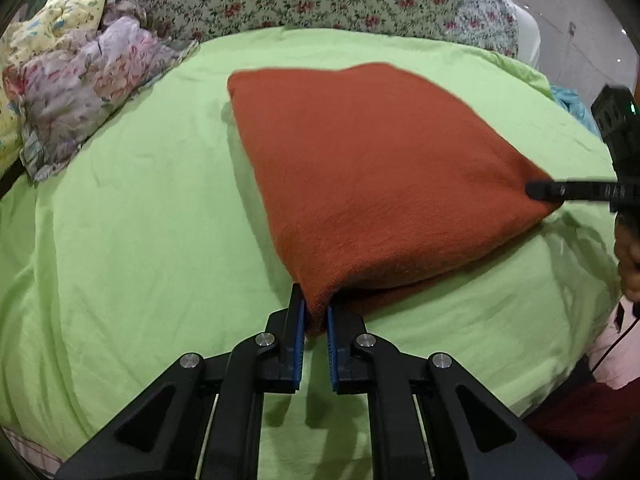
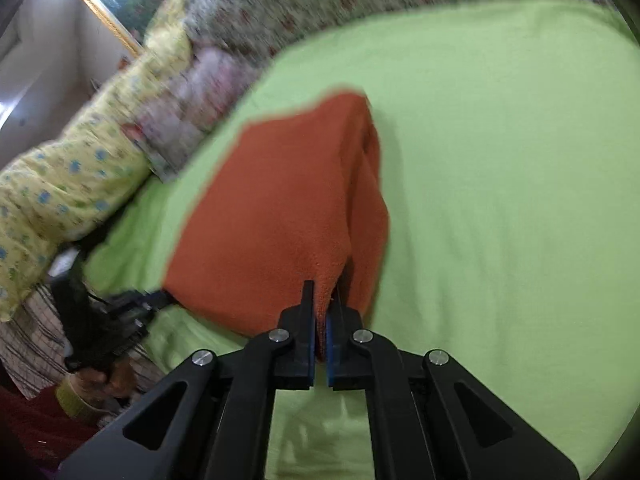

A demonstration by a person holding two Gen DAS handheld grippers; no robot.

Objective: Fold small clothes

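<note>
While the rust-orange garment (image 1: pixel 372 176) lies on the green bedsheet (image 1: pixel 140 220), one near corner is pinched by the left tool (image 1: pixel 316 312) and another by the right tool (image 2: pixel 322 316); both corners should be lifted level and carried together.

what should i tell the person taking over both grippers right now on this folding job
Left gripper: shut on the near corner of the orange cloth.
Right gripper: shut on another corner of it.
The cloth lies on the green sheet, already doubled over, layers showing at its edge in the right wrist view.
Left to do, probably: bring the held corners across for the next fold, then let go and smooth it.
</note>
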